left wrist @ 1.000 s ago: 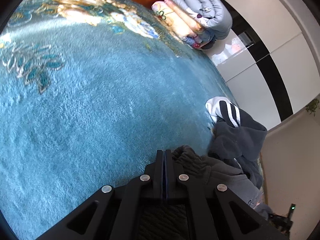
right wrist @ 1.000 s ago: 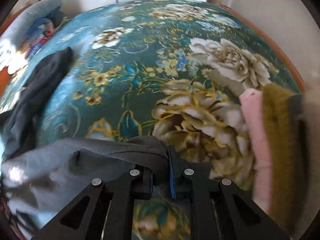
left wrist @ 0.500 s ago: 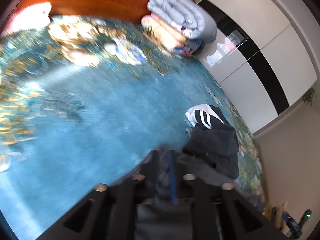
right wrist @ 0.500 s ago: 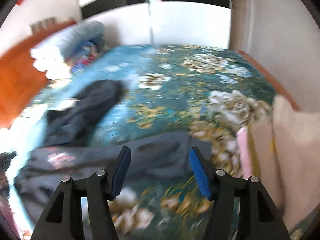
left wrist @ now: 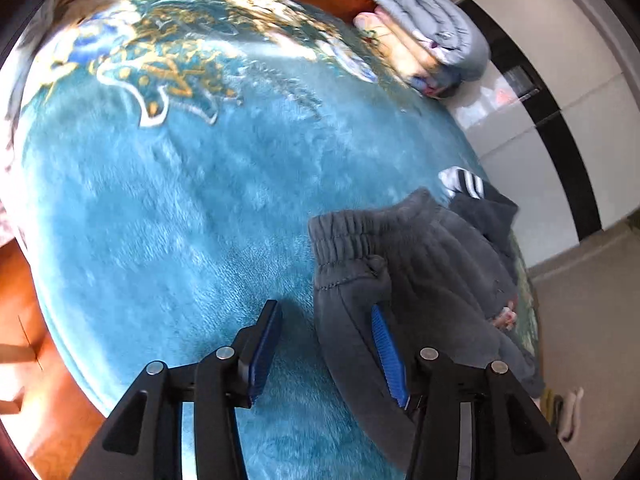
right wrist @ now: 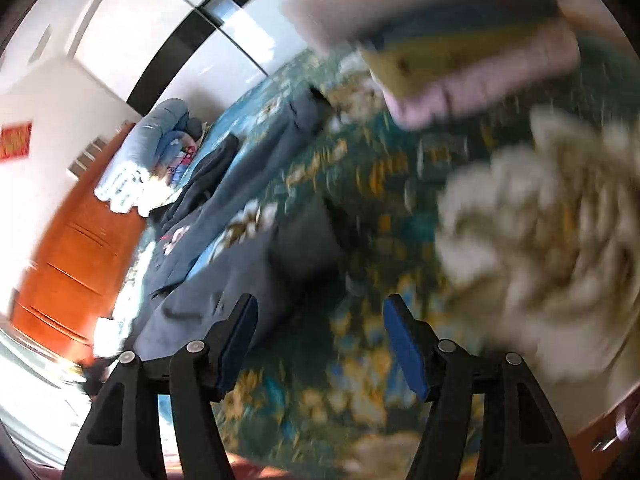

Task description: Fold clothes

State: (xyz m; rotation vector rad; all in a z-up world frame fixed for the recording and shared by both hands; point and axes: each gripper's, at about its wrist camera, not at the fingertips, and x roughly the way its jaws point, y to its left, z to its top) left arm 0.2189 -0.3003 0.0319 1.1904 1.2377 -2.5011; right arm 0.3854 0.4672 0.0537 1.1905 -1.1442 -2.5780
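Grey sweatpants (left wrist: 404,264) with a gathered waistband lie on the blue floral blanket (left wrist: 180,208). My left gripper (left wrist: 325,308) hovers over their waistband end, its jaws opening. The edge of the pants lies between the blue pads (left wrist: 262,344), which do not press on it. In the blurred right wrist view the same sweatpants (right wrist: 240,264) stretch away at the left. My right gripper (right wrist: 320,300) stands open over the blanket (right wrist: 360,360) beside them, with nothing between its fingers.
A dark jacket with white stripes (left wrist: 464,184) lies beyond the pants. Folded quilts (left wrist: 432,40) are stacked by the orange wooden headboard (right wrist: 72,264). A folded pile of pink and yellow clothes (right wrist: 460,60) sits at the blanket's far edge. White wardrobe doors (left wrist: 560,92) stand behind the bed.
Both grippers were shut on the grey pants and have opened and let go. The left one drew back. The right one swung fast and rolled, so its view is tilted.
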